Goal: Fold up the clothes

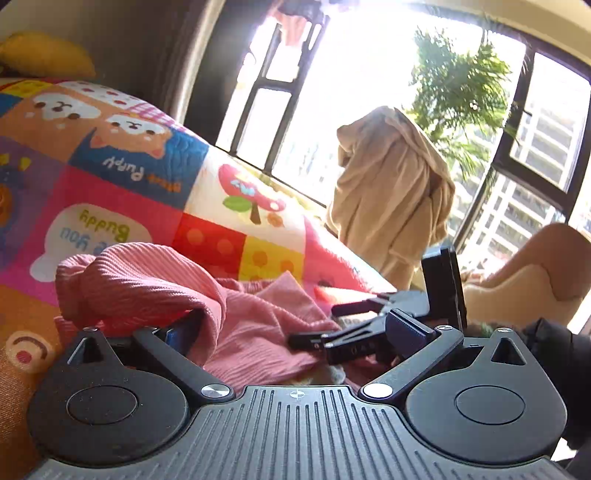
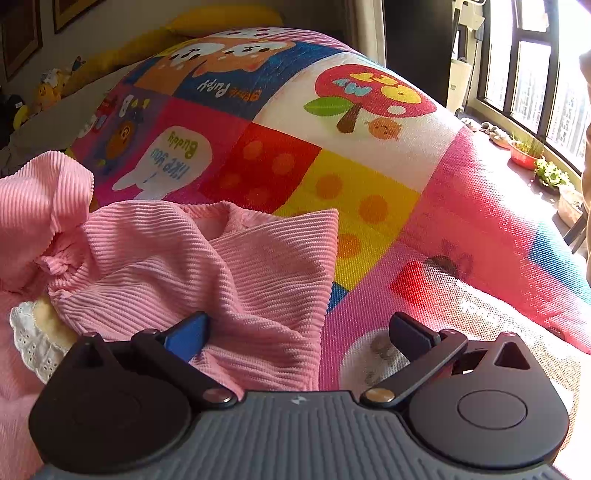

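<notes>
A pink ribbed garment (image 1: 159, 284) lies crumpled on a colourful patchwork quilt (image 1: 147, 184). My left gripper (image 1: 291, 325) is open just above it, and a pink fold drapes over its left finger (image 1: 181, 332). The right gripper (image 1: 314, 325) comes in from the right, its black fingers spread at the cloth's edge. In the right wrist view the garment (image 2: 240, 266) has one corner lying flat on the quilt (image 2: 369, 177). My right gripper (image 2: 299, 321) is open, its blue-padded left finger (image 2: 188, 336) against the fabric and its right finger over bare quilt.
A beige garment (image 1: 391, 199) hangs by the window, with a leafy plant (image 1: 458, 85) behind it. Small pots (image 2: 524, 151) line the sill. A white lace-edged piece (image 2: 33, 343) peeks out under the pink cloth. A yellow pillow (image 2: 221, 18) lies at the bed's far end.
</notes>
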The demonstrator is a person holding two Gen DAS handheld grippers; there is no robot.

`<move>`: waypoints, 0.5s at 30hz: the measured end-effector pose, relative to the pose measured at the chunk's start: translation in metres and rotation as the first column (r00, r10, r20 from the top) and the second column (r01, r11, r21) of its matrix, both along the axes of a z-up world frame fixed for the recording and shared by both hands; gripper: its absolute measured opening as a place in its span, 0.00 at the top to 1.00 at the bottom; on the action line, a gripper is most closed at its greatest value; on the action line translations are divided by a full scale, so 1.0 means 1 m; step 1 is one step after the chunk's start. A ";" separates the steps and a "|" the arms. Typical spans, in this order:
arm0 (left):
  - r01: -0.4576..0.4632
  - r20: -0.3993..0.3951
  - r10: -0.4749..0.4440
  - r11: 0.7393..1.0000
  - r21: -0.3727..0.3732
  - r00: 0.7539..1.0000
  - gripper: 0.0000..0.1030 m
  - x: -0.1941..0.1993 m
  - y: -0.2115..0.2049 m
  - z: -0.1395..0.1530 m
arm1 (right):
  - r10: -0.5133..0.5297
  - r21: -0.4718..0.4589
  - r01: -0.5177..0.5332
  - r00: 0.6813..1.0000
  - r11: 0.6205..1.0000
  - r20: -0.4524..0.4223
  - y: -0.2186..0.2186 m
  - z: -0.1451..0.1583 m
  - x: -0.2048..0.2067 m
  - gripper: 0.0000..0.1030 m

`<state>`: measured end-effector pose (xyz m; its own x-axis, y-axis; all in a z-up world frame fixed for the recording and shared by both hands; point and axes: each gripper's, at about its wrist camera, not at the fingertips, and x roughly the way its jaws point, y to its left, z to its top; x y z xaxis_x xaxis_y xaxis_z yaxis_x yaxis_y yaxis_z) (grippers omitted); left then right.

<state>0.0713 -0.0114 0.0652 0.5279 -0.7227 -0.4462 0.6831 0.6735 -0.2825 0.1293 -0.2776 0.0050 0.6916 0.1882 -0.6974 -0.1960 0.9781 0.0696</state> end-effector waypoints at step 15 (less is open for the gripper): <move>-0.453 -0.285 0.416 0.888 -0.077 0.864 0.00 0.005 0.062 -0.007 | -0.002 -0.005 0.002 1.000 1.000 0.008 0.001 -0.001 -0.001 0.00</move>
<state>0.0767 0.0508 0.0582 0.6848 -0.5095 -0.5210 0.2223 0.8269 -0.5165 0.1283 -0.2764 0.0043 0.6978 0.1838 -0.6924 -0.1948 0.9788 0.0635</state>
